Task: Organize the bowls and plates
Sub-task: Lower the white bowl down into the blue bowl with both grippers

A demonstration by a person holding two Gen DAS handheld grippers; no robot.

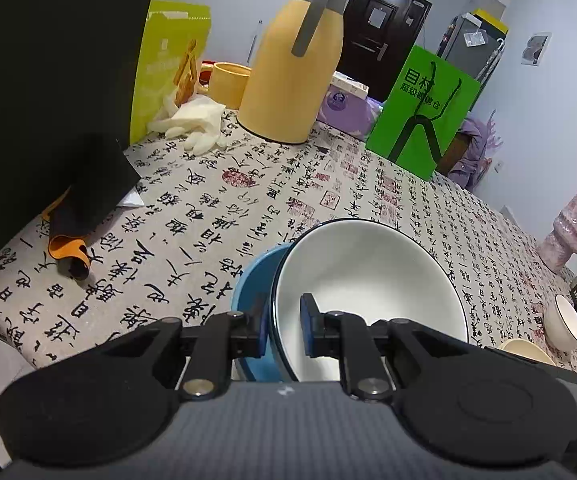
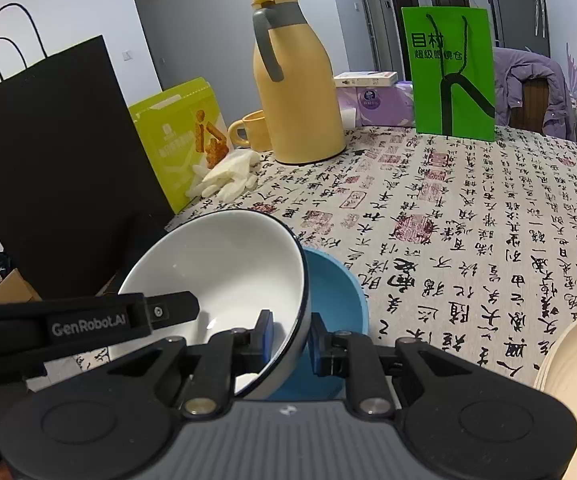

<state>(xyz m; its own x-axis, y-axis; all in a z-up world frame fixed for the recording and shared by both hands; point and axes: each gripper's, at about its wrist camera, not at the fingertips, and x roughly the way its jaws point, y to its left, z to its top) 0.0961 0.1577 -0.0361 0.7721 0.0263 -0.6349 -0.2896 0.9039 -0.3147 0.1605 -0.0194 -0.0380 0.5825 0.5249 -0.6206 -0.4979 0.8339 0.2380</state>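
Between the pads of the left tongs [image 1: 284, 330] sits the rim of a white bowl [image 1: 368, 276] with a dark edge; one pad is inside the bowl, the other outside it, and they are clamped on the wall. The right tongs [image 2: 290, 342] grip the same white bowl [image 2: 224, 272] on its opposite rim, again one pad inside and one outside, pressed on the wall. The bowl is tilted. Just behind it, against its outer side, is a blue bowl [image 1: 250, 280], lower and partly hidden; in the right wrist view the blue bowl [image 2: 336, 292] shows just beyond the right tongs. Both are over the surface [image 1: 248, 200], which is covered with a cloth printed in black script. Well beyond the tongs stand a yellow jug [image 1: 288, 64], a yellow mug [image 1: 226, 84], a green bag [image 1: 424, 108] and a black bag [image 2: 60, 160], with pale gloves [image 1: 196, 124] beside the jug. Far to the right of the left tongs lies another small white bowl [image 1: 566, 322], near a cream plate [image 1: 524, 350].
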